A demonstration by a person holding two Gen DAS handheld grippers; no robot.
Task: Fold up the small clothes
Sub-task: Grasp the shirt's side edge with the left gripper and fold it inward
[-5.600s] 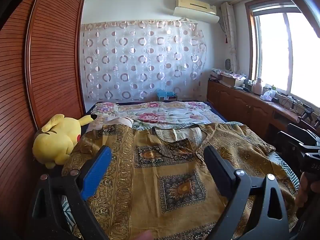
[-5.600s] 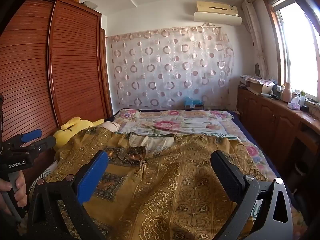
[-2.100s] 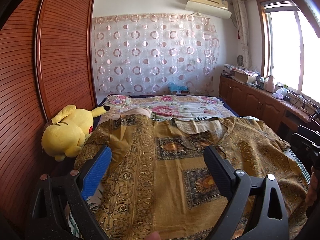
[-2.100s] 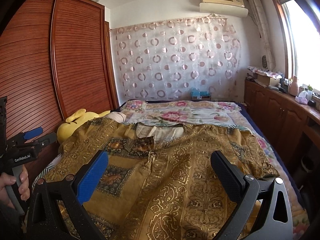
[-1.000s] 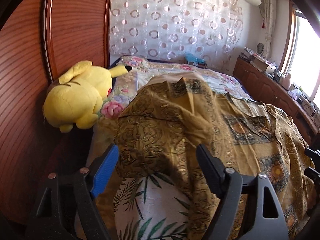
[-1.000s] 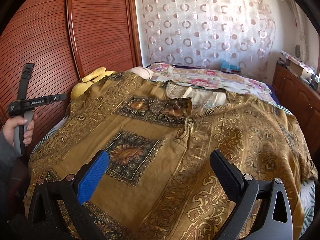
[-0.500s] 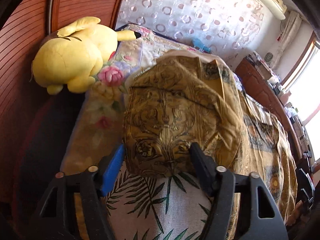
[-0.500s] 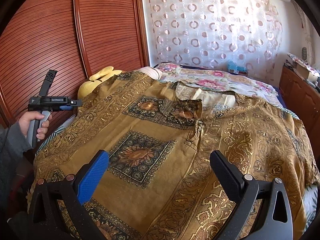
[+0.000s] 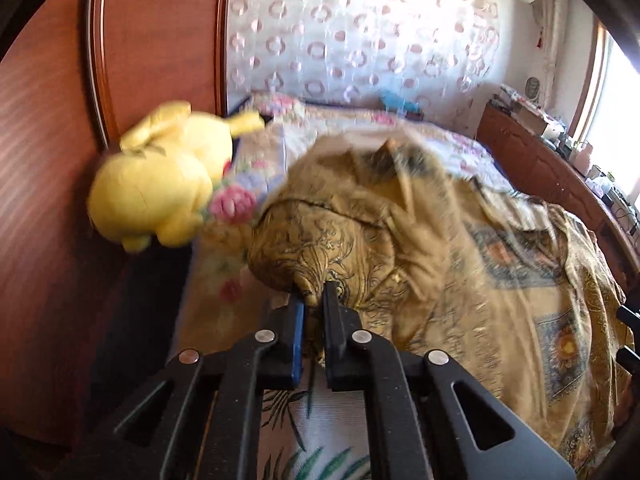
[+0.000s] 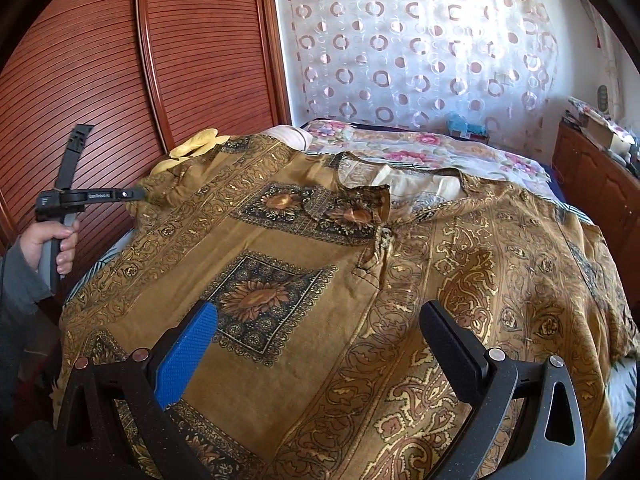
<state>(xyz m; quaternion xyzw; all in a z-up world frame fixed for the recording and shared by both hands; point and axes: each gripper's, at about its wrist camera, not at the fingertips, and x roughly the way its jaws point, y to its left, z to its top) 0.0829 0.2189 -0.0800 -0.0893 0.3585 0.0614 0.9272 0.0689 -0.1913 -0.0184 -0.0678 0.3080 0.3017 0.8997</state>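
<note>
Our left claw (image 9: pixel 313 300) pinches the shirt (image 10: pixel 360 280) sleeve beside the plush (image 9: pixel 160 184); right claw (image 10: pixel 316 332), wide, hovers over the shirt. Next, we likely fold the sleeve inward.

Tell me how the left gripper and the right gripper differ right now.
The left gripper is shut, pinching the edge of the gold patterned shirt near the yellow plush toy; the right gripper is wide open and empty above the shirt's front. Both have one blue pad.
</note>
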